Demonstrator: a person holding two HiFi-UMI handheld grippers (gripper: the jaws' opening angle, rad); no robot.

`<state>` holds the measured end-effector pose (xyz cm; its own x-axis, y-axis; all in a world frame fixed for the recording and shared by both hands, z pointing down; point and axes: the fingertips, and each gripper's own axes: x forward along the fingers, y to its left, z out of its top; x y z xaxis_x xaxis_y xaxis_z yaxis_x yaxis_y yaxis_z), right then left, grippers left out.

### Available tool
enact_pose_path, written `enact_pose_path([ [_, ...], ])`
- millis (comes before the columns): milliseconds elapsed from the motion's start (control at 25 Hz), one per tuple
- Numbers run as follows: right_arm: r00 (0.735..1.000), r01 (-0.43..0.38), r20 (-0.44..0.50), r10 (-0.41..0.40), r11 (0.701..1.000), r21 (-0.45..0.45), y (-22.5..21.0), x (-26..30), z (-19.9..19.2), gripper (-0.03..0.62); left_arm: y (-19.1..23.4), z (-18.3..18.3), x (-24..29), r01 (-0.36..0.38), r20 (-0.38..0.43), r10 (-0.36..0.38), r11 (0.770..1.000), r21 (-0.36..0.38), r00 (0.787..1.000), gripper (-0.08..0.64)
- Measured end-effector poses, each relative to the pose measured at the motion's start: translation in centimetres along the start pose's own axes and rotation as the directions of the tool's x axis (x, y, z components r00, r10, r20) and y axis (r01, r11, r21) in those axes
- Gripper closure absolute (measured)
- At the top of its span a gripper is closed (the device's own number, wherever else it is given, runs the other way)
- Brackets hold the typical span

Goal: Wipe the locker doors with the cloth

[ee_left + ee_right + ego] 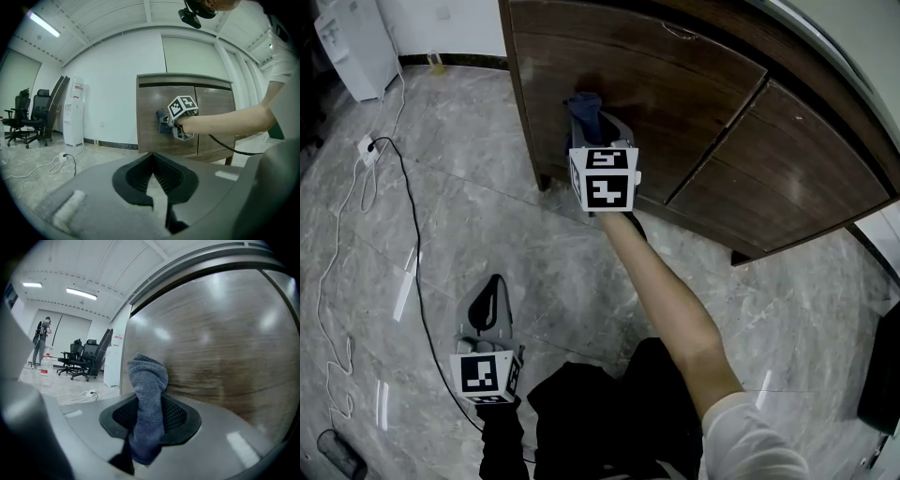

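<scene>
Right tongs (149,417) clamp the soft, light cloth (148,380) at its bunched middle, likely the firmest hold, at the door (225,343); left tongs (153,182) sit closed, empty.

white box-shaped water dispenser (352,42): far-left floor corner | white power strip (366,148): near it | black cable (417,272): crossing grey marble floor (534,272) | black office chairs (28,119): left wall

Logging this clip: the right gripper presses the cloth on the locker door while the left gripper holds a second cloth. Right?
No. The left gripper holds nothing: the left gripper view shows its jaws empty. The right gripper does press the cloth on the locker door.
</scene>
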<state>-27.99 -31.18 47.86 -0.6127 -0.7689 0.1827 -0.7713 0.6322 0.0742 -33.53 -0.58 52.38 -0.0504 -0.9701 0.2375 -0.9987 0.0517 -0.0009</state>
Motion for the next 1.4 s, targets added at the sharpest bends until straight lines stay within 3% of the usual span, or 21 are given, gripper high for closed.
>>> enact_pose_path([
  [360,0.991,0.003,-0.132,0.003,0.999,0.05,1.0,1.9,-7.4,0.477,1.2,-0.8,-0.3,-0.023,-0.019,0.023,1.0,-0.003,1.0,0.557],
  [960,0.957,-0.029,-0.286,0.057,0.994,0.102,3.4,4.2,-15.7,0.477,2.5,-1.6,-0.4,-0.063,-0.05,0.063,0.998,-0.005,0.997,0.557],
  [1200,0.947,-0.03,-0.315,0.067,0.992,0.119,3.8,4.6,-17.1,0.477,2.9,-2.1,-0.4,-0.073,-0.049,0.072,0.997,-0.011,0.996,0.557],
  [1400,0.953,-0.028,-0.297,0.063,0.992,0.119,3.4,4.4,-15.5,0.477,3.0,-2.5,-0.5,-0.073,-0.049,0.072,0.997,-0.019,0.996,0.557],
])
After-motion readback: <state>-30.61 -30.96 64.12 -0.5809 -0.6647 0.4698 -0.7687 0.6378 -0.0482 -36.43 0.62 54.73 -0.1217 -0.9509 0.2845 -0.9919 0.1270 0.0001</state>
